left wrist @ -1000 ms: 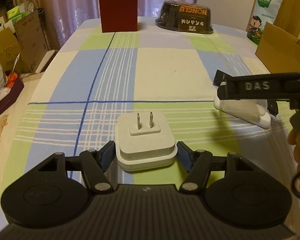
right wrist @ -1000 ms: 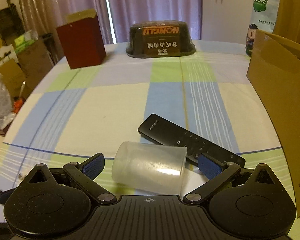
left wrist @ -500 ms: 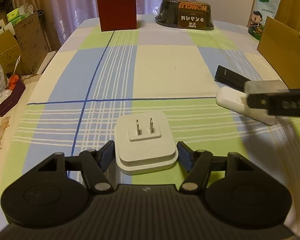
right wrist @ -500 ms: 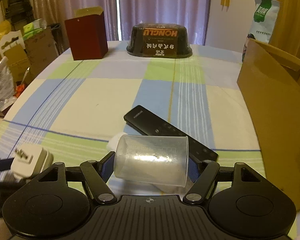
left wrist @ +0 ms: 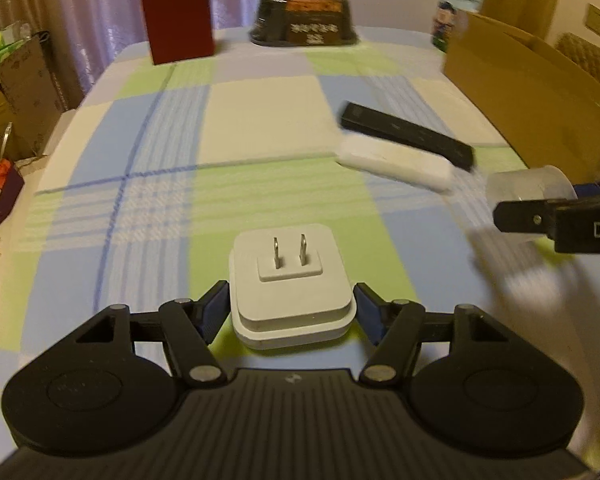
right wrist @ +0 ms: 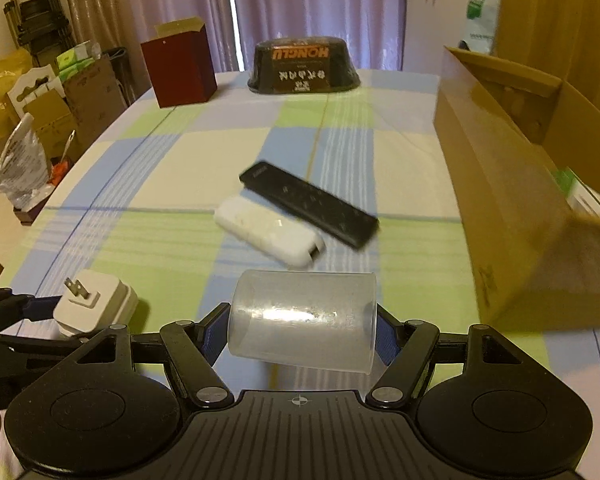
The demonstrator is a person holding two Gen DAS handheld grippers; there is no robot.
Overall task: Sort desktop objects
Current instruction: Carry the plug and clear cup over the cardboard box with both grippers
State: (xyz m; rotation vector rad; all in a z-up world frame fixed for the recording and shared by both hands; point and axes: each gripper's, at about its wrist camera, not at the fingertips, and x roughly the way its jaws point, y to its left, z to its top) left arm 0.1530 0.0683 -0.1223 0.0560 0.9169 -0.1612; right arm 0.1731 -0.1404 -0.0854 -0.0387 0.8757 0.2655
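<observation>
My left gripper is shut on a white plug adapter, prongs pointing forward, held above the checked tablecloth. The same white plug adapter shows at the lower left of the right wrist view. My right gripper is shut on a clear plastic cup lying sideways between its blue pads; that clear plastic cup also appears at the right edge of the left wrist view. A black remote and a white remote lie side by side on the table ahead.
An open cardboard box stands along the table's right side. At the far end stand a dark red box and a black food package. A green snack bag stands behind the cardboard box. Clutter sits off the left edge.
Both grippers have pulled back and risen with their loads. The right gripper with the cup has moved away from the remotes, which now lie uncovered ahead.
</observation>
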